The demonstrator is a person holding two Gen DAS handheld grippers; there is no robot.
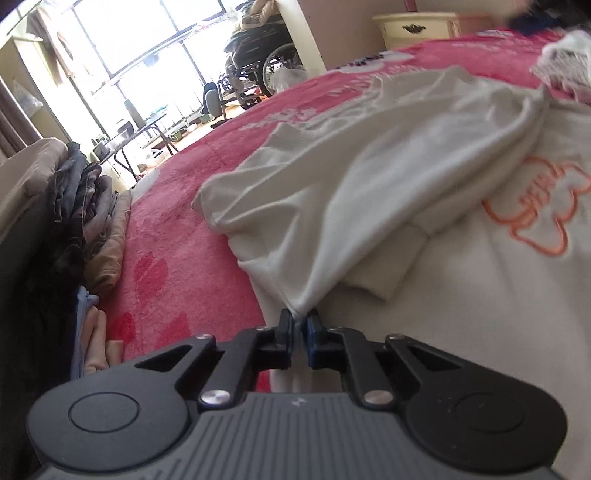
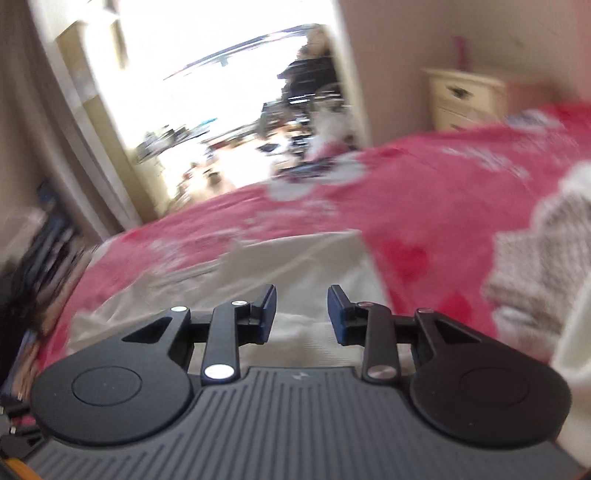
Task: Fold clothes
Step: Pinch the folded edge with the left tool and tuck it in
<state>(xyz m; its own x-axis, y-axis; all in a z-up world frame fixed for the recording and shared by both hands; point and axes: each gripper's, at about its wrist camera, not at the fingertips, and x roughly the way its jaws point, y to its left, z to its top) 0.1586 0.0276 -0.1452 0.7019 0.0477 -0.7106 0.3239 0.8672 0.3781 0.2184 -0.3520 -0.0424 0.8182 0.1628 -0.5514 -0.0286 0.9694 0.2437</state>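
A white T-shirt [image 1: 369,177] with an orange flower print [image 1: 539,210] lies spread on the red bed cover [image 1: 177,266]. One part of it is folded over the body. My left gripper [image 1: 298,321] is shut on a pinched edge of the shirt, and the cloth rises from the pads in a taut ridge. In the blurred right wrist view the same white T-shirt [image 2: 303,254] lies ahead and below. My right gripper [image 2: 302,302] stands open above it, with nothing between its fingers.
A pile of folded dark and beige clothes [image 1: 88,206] sits at the bed's left edge. A knitted white and pink garment [image 2: 539,266] lies on the right. A cream bedside cabinet [image 1: 413,27] stands behind the bed, and a wheelchair [image 1: 258,62] by the window.
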